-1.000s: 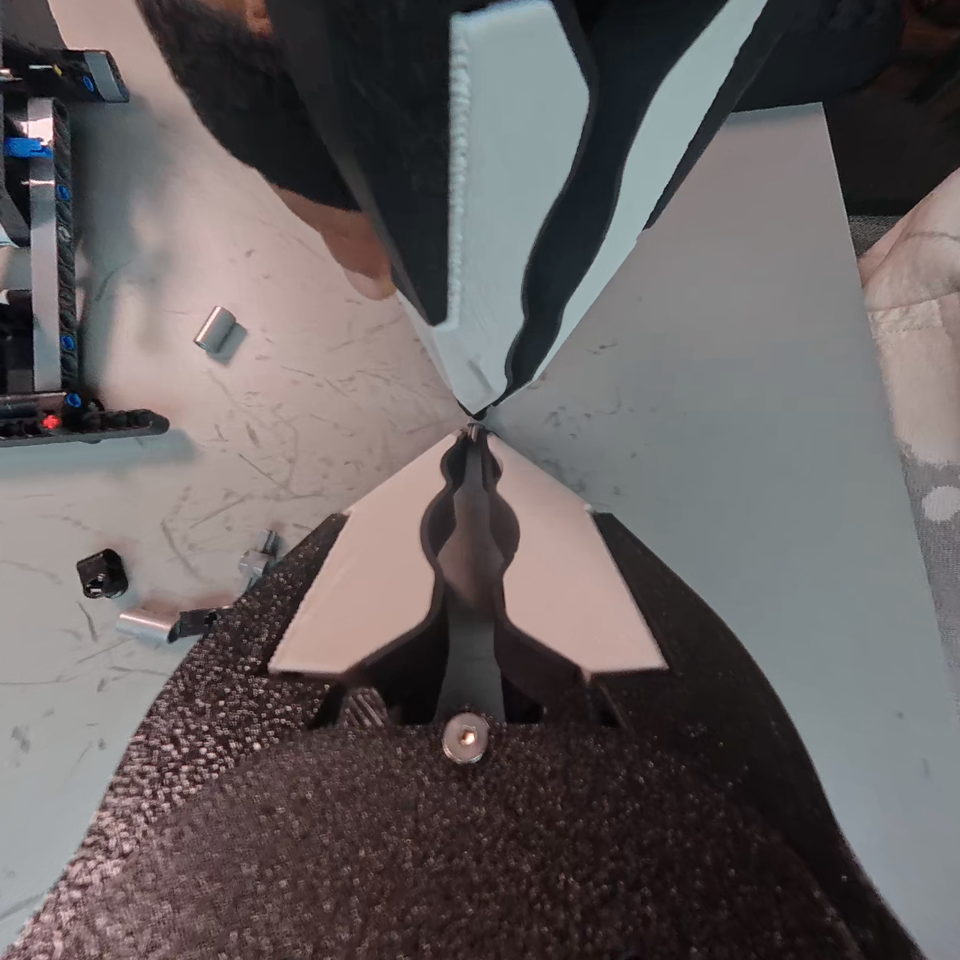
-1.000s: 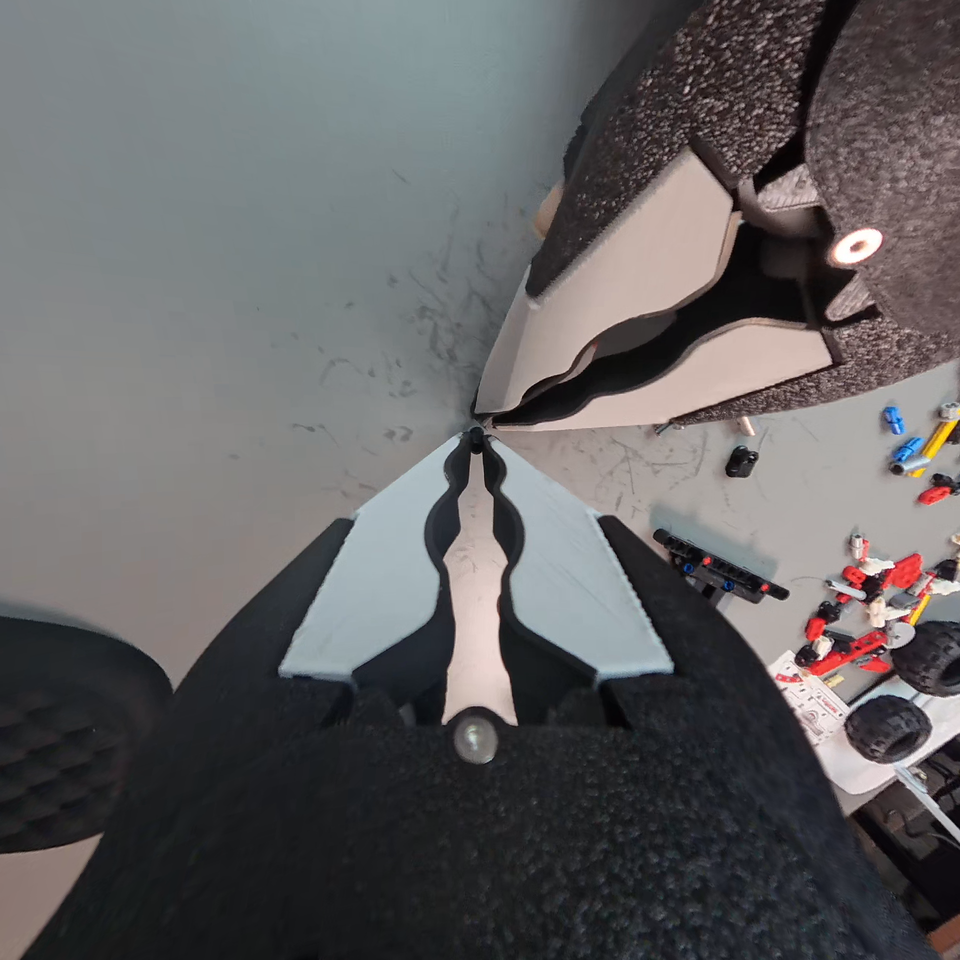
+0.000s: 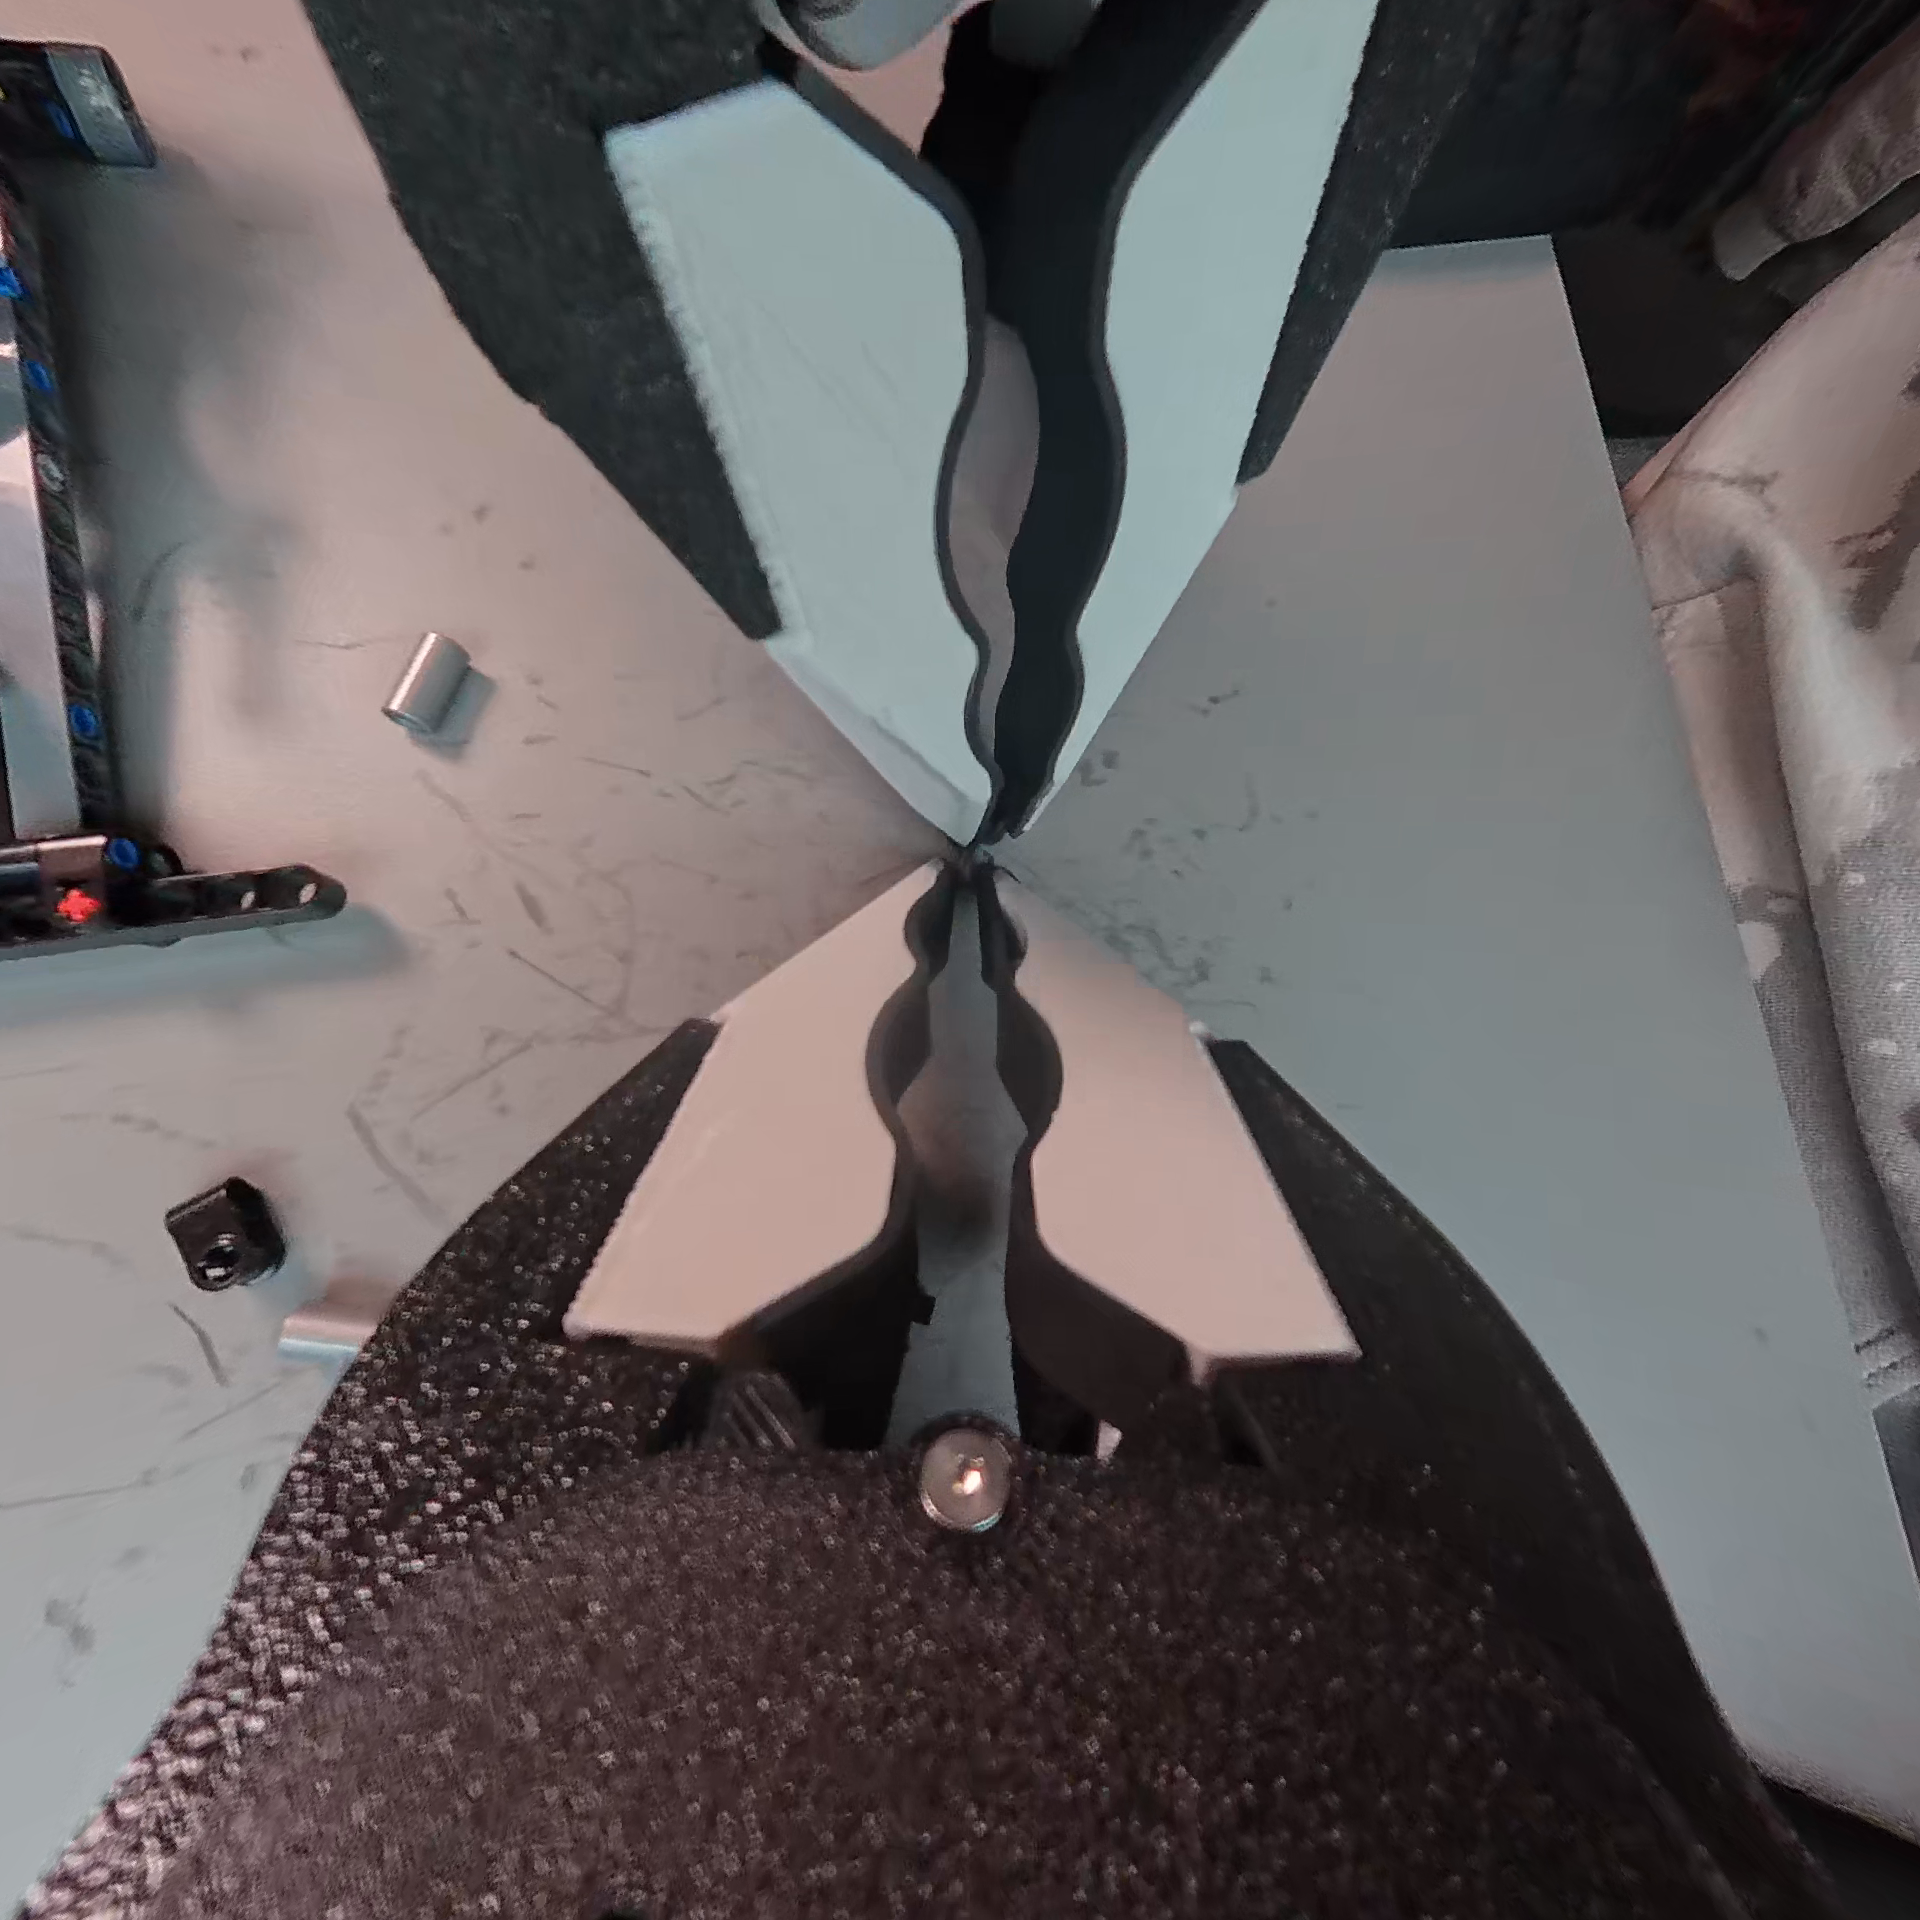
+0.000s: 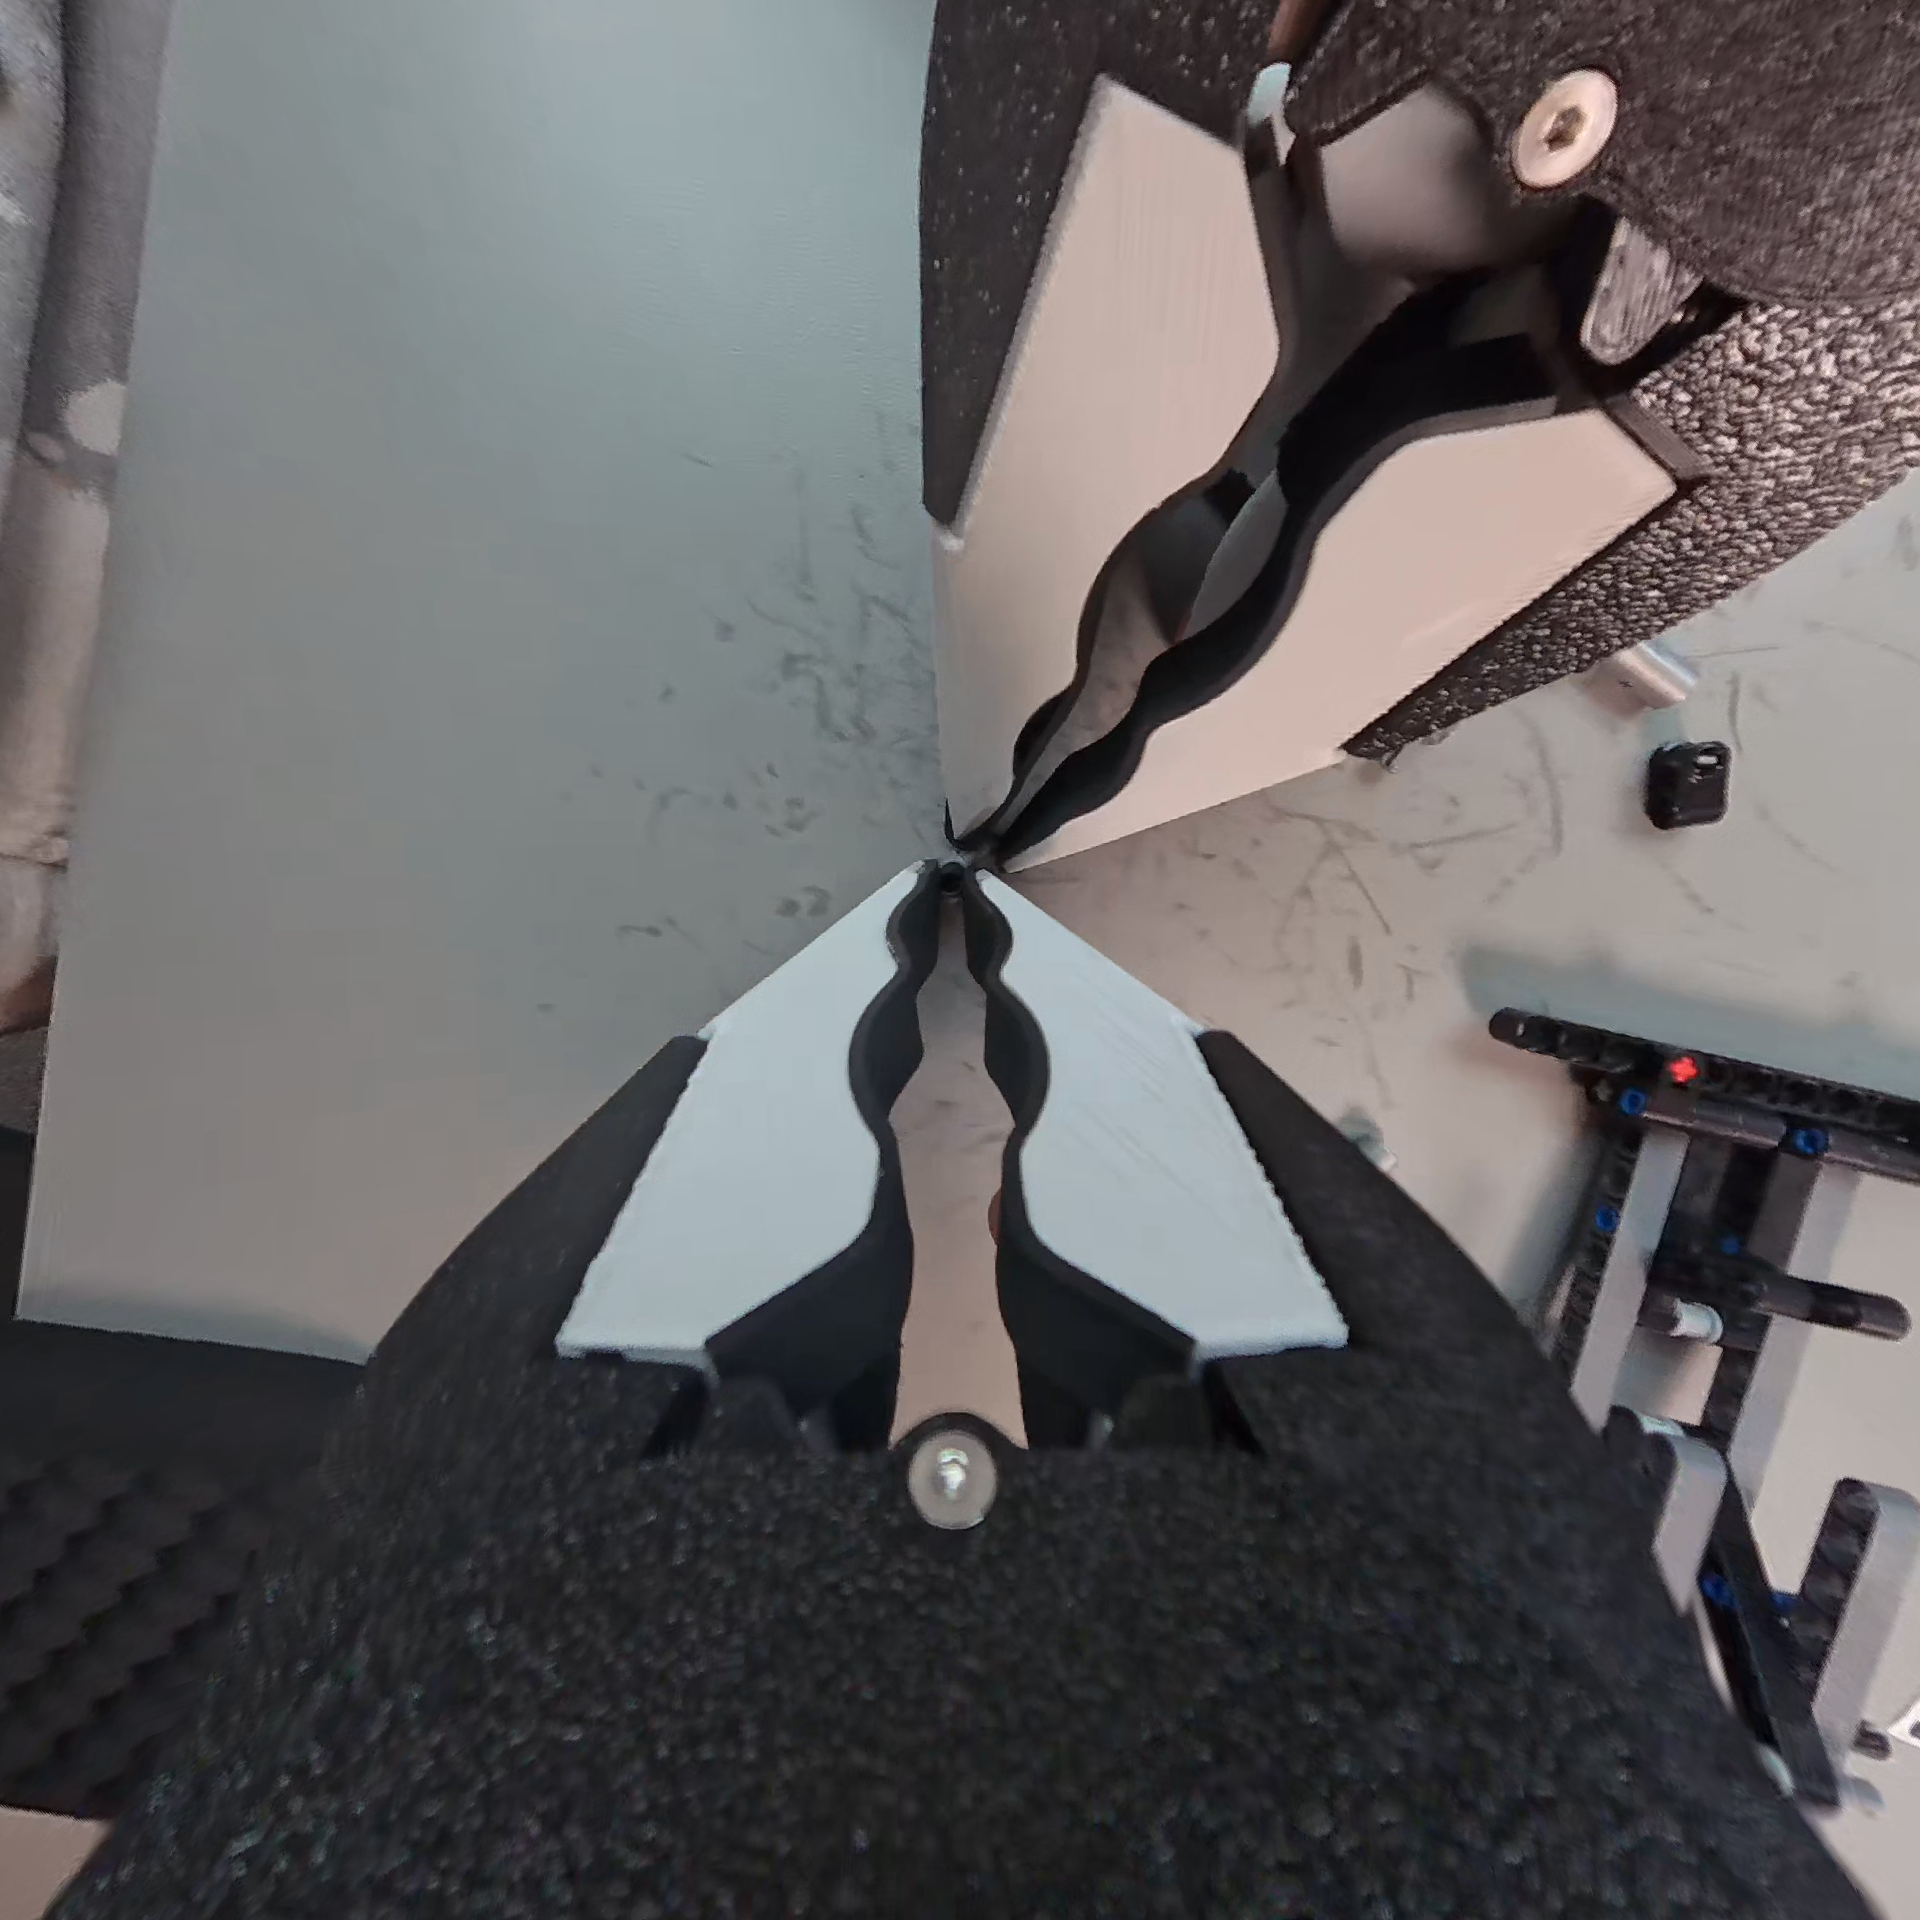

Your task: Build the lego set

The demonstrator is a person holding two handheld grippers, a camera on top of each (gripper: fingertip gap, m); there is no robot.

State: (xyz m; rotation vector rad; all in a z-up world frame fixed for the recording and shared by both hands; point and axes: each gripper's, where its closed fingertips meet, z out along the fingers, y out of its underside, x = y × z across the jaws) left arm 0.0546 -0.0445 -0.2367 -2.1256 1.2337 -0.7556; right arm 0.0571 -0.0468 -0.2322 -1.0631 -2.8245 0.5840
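Grippers meet tip to tip above a scuffed grey table [image 3: 1351, 727]. The left gripper [image 3: 971, 883] and right gripper [image 4: 951, 878] each pinch a tiny black piece [image 4: 953, 881], too small to judge its axis. Left of the left fingers lies a long black beamed frame [image 3: 62, 623], with bare tabletop to their right.

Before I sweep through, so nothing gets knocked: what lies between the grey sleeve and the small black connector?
The black beam pokes its free end between grey sleeve and small black connector; otherwise bare table, left wrist view.
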